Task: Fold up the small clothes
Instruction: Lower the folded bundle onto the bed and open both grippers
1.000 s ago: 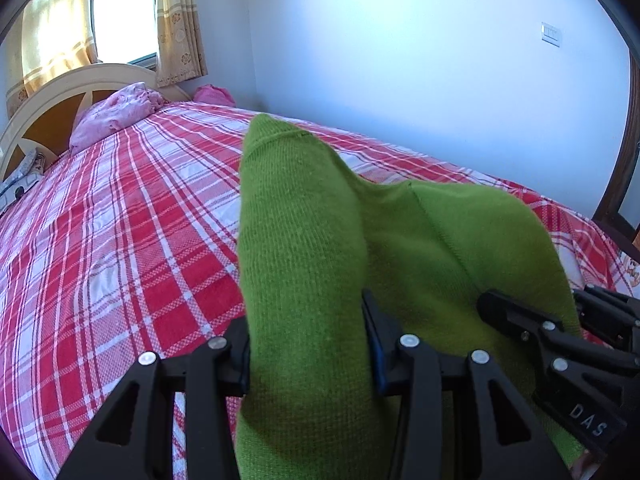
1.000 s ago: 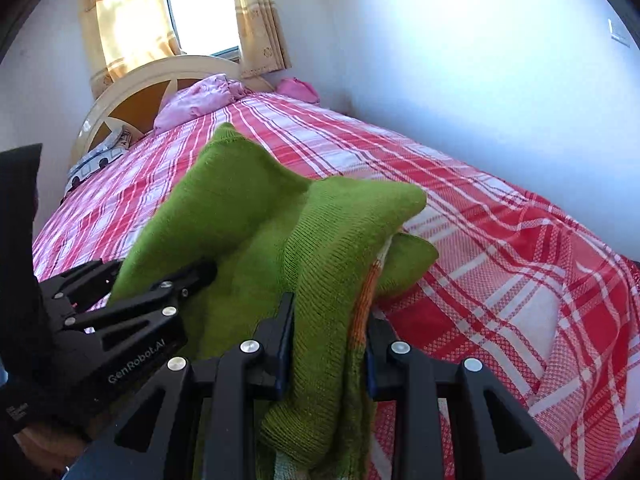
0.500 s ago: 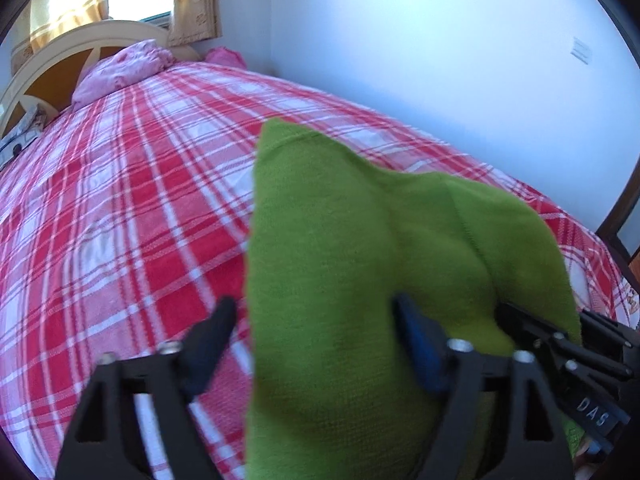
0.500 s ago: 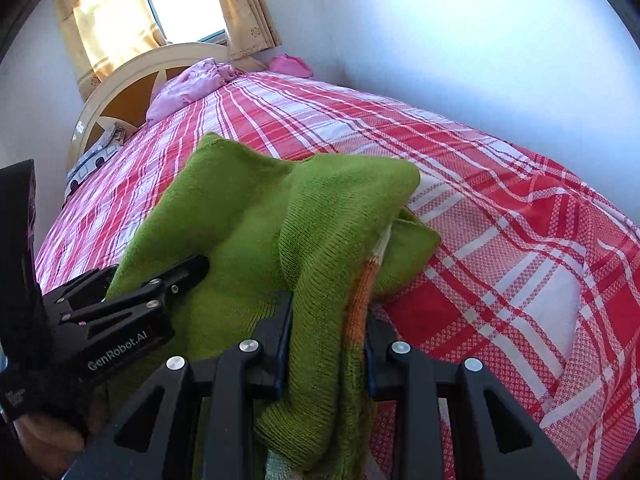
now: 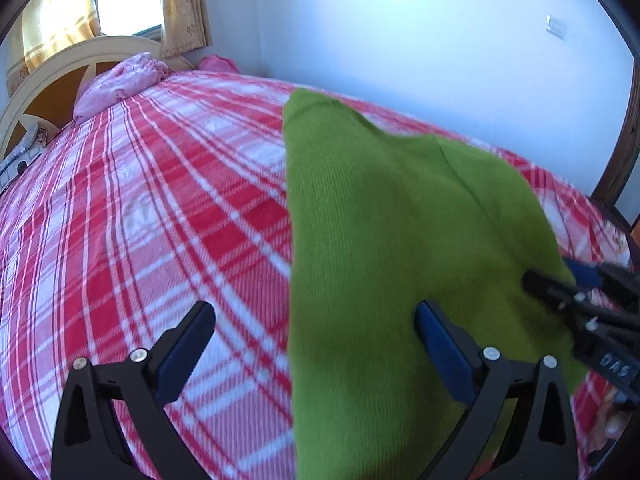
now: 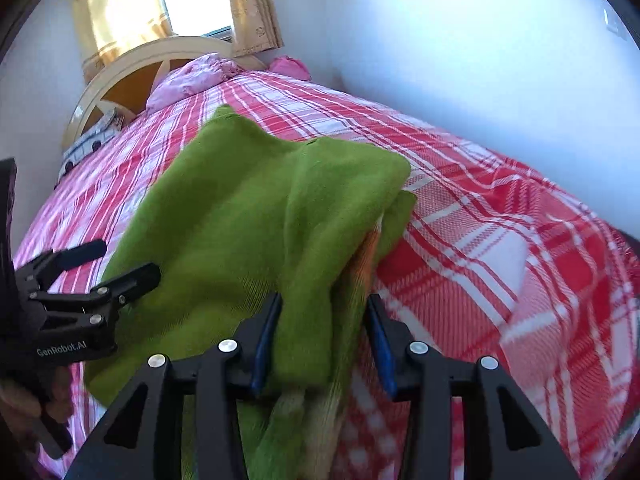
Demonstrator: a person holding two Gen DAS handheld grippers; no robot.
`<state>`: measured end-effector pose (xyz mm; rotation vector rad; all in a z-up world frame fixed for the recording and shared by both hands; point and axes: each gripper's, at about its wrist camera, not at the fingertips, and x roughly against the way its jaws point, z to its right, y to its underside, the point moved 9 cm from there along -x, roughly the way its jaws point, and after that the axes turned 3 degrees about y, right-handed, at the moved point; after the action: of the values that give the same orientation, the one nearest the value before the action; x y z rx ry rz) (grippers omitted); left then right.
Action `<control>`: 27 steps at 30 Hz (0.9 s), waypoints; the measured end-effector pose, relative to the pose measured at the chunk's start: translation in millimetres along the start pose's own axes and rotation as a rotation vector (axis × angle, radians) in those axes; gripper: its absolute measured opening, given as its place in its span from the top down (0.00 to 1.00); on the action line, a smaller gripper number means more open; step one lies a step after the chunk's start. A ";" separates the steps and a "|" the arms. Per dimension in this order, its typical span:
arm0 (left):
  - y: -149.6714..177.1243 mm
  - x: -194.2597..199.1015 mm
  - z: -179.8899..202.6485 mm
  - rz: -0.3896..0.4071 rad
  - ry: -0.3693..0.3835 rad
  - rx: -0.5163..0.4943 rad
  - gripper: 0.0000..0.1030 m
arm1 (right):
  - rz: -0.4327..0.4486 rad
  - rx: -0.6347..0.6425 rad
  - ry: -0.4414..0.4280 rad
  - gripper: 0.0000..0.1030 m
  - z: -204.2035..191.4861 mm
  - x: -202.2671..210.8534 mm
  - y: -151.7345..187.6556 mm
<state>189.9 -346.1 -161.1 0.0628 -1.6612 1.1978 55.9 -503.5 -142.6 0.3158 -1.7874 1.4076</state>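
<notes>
Left wrist view: green knit garment (image 5: 392,248) lies on the red plaid bedspread (image 5: 140,220), its left edge between the wide, opening left gripper (image 5: 312,332). Right gripper (image 6: 326,328) jaws, opening, straddle its folded right edge.

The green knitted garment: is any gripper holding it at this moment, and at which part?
The left gripper is wide open, holding nothing. The right gripper is opening; a fold at the near edge of the green garment lies between its jaws, barely held.
</notes>
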 end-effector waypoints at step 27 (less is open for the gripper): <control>71.0 34.4 -20.6 -0.045 -0.113 0.037 0.00 | -0.004 0.212 0.100 0.58 -49.2 43.3 48.1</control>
<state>149.0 -279.2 -183.4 0.1930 -1.7266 1.2093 19.7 -430.8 -142.6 0.3523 -1.5598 1.5858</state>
